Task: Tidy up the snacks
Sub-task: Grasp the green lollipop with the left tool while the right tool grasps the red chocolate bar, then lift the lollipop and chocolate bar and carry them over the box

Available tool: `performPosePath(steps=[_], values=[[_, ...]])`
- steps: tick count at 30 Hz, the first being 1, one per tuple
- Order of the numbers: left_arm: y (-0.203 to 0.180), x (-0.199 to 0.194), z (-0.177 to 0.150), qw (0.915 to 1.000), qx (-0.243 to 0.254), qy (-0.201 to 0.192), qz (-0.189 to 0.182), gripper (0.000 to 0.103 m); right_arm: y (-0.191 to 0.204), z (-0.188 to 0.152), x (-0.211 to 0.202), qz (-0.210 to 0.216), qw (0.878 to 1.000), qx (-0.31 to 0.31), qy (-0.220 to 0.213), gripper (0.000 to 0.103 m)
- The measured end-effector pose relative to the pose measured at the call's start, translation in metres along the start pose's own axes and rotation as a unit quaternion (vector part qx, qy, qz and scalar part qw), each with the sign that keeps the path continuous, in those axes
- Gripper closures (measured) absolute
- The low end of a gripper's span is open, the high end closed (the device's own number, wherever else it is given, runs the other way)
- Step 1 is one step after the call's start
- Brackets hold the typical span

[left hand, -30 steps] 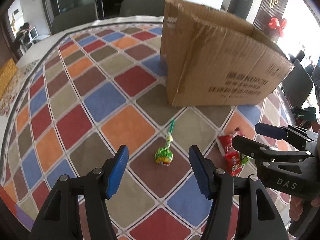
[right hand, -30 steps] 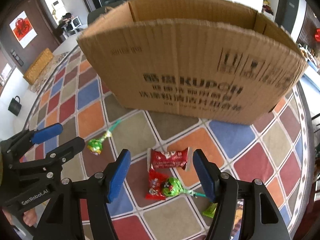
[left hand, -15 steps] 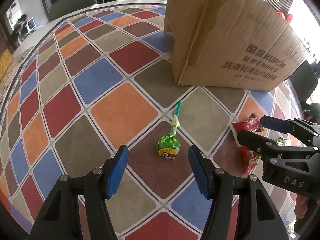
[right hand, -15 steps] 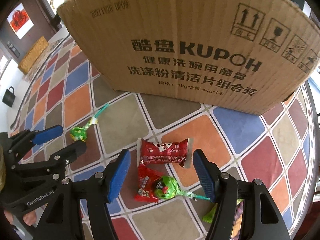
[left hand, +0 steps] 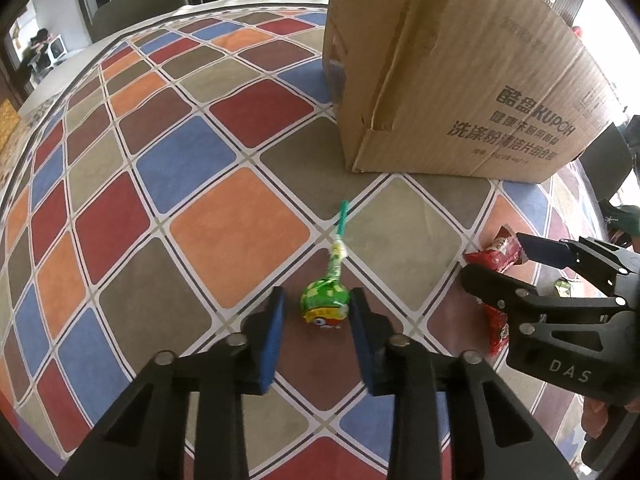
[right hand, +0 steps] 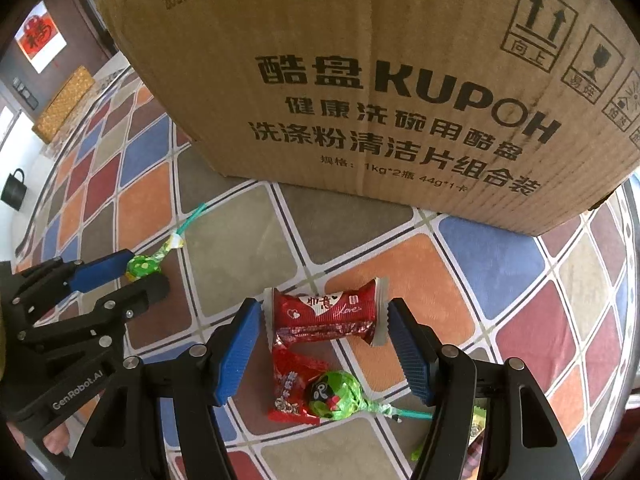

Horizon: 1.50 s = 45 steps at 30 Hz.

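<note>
A green lollipop (left hand: 324, 304) lies on the patterned tablecloth (left hand: 224, 232), stick pointing toward the cardboard box (left hand: 460, 80). My left gripper (left hand: 316, 320) points down over it and its jaws are closing. The lollipop head sits between the blue pads; the right pad is at its side and a small gap shows on the left. My right gripper (right hand: 324, 344) stands open astride a red snack packet (right hand: 326, 314), with neither pad pressing on it. Just below the packet lie a second red wrapper (right hand: 288, 384) and another green lollipop (right hand: 334, 394).
The cardboard box (right hand: 360, 80) stands upright just beyond the snacks, its printed side facing me. The two grippers are side by side; the left gripper (right hand: 144, 276) shows in the right wrist view. A green wrapper (right hand: 478, 420) peeks from behind my right finger. Chairs stand beyond the table.
My left jaws have narrowed from wide apart to close around the lollipop head. Both grippers have sunk toward the table, and the snacks look larger.
</note>
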<state>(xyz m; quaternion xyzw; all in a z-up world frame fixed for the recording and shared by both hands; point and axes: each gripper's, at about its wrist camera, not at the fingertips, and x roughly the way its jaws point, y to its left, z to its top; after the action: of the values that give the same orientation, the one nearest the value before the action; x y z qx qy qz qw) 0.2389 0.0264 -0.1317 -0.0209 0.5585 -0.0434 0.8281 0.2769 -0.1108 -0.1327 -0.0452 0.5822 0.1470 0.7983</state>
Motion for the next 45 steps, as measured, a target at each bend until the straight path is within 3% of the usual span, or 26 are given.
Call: performPosePath(steps=[2,7,16,27,45], values=[[-0.002,0.0,-0.001,1.0,0.006,-0.001,0.002,0.078,0.002,-0.001,0.0,-0.003,1.0,-0.005,-0.003,0.038],[-0.006,-0.003,-0.004,1.0,0.006,-0.003,-0.007,0.079,0.005,-0.002,0.0,-0.012,1.0,-0.008,-0.011,0.053],[-0.009,-0.025,-0.006,0.9994,0.003,-0.024,-0.024,0.079,0.003,-0.007,-0.013,0.002,1.0,0.001,-0.029,0.053],[-0.02,-0.068,-0.007,0.9964,0.007,-0.071,-0.045,0.079,-0.004,-0.014,-0.063,0.013,0.996,0.011,-0.084,0.053],[-0.039,-0.155,0.014,0.9803,0.034,-0.183,-0.065,0.079,-0.003,-0.012,-0.159,0.018,0.979,0.009,-0.202,0.053]])
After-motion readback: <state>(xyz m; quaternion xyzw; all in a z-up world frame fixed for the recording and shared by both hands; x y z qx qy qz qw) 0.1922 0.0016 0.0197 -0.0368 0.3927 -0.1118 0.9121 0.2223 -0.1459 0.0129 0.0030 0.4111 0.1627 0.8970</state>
